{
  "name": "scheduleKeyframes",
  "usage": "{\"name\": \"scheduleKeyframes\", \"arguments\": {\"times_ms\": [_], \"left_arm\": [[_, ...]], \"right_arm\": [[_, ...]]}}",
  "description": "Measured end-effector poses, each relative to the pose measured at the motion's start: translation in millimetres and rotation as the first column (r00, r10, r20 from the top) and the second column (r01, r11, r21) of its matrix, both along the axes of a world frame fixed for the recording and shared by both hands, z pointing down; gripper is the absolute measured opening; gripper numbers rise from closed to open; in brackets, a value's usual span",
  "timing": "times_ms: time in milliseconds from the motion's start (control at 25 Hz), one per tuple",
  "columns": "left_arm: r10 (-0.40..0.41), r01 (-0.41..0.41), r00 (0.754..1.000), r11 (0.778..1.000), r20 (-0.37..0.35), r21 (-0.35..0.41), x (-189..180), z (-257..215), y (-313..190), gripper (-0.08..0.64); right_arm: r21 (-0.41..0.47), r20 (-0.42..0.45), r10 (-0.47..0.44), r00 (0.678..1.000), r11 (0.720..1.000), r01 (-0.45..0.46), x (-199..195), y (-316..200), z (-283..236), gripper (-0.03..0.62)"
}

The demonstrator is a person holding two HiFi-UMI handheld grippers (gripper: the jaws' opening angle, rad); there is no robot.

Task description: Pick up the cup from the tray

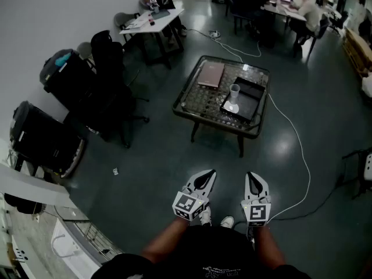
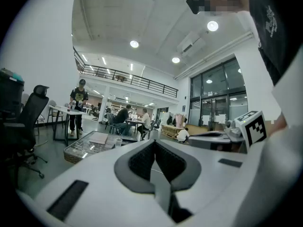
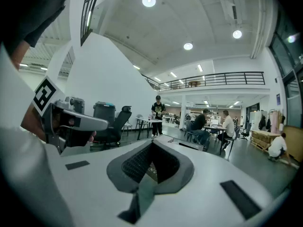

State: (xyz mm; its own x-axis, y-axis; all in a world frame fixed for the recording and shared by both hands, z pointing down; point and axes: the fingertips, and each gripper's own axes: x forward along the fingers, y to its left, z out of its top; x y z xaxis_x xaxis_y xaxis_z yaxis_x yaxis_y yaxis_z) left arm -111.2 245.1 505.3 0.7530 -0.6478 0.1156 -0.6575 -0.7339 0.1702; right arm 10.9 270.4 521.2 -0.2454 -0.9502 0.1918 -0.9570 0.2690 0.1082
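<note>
A clear plastic cup (image 1: pixel 234 93) stands upright at the near end of a black tray (image 1: pixel 251 90) on a low glass-topped table (image 1: pixel 197 100), a few steps ahead of me. My left gripper (image 1: pixel 209 173) and right gripper (image 1: pixel 251 175) are held side by side low in front of my body, far short of the table, both shut and empty. In the left gripper view the shut jaws (image 2: pixel 154 142) point toward the table (image 2: pixel 81 148), where the cup (image 2: pixel 118 142) shows small. The right gripper (image 3: pixel 152 143) hides most of the table behind its jaws.
A pinkish flat book or laptop (image 1: pixel 211 74) lies on the table's far left. A white cable (image 1: pixel 296 138) runs over the dark floor right of the table. Black office chairs (image 1: pixel 110 80) and bins (image 1: pixel 40 138) stand at left. People sit at desks (image 1: pixel 290 4) behind.
</note>
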Motion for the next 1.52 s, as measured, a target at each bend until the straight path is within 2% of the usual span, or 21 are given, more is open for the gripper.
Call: {"name": "scheduleKeyframes", "arguments": {"times_ms": [200, 320, 400, 600, 800, 920, 1120, 1520], "left_arm": [[0.01, -0.01, 1.0, 1.0, -0.012, 0.002, -6, 1, -4, 0.009], [0.016, -0.015, 0.999, 1.0, -0.031, 0.006, -6, -5, -8, 0.009], [0.024, -0.024, 0.999, 1.0, -0.042, 0.007, -5, -8, -8, 0.009], [0.041, -0.04, 0.998, 0.999, -0.045, 0.012, -6, -7, -18, 0.009], [0.064, -0.063, 0.997, 0.998, -0.047, 0.019, -10, -8, -27, 0.009], [0.083, -0.082, 0.996, 0.996, -0.045, 0.03, -9, -7, -35, 0.009], [0.087, -0.086, 0.995, 0.996, -0.054, 0.021, -20, -2, -46, 0.009], [0.054, -0.053, 0.997, 0.998, -0.062, 0.016, -33, -2, -65, 0.009]], "right_arm": [[0.032, 0.004, -0.022, 1.0, 0.999, 0.022, -18, -11, -17, 0.008], [0.011, 0.132, -0.013, 0.991, 1.0, 0.012, -18, -14, -12, 0.008], [-0.009, 0.181, 0.011, 0.983, 1.0, -0.009, -17, -13, -13, 0.008], [0.008, 0.149, 0.021, 0.989, 1.0, -0.022, -18, -21, -14, 0.008], [0.028, 0.081, 0.029, 0.996, 0.999, -0.031, -23, -31, -28, 0.008], [0.043, 0.076, 0.019, 0.997, 0.999, -0.022, -28, -37, -28, 0.008], [0.091, 0.051, 0.056, 0.997, 0.994, -0.061, -33, -44, -44, 0.008], [0.107, 0.091, 0.054, 0.994, 0.992, -0.063, -34, -56, -40, 0.008]]}}
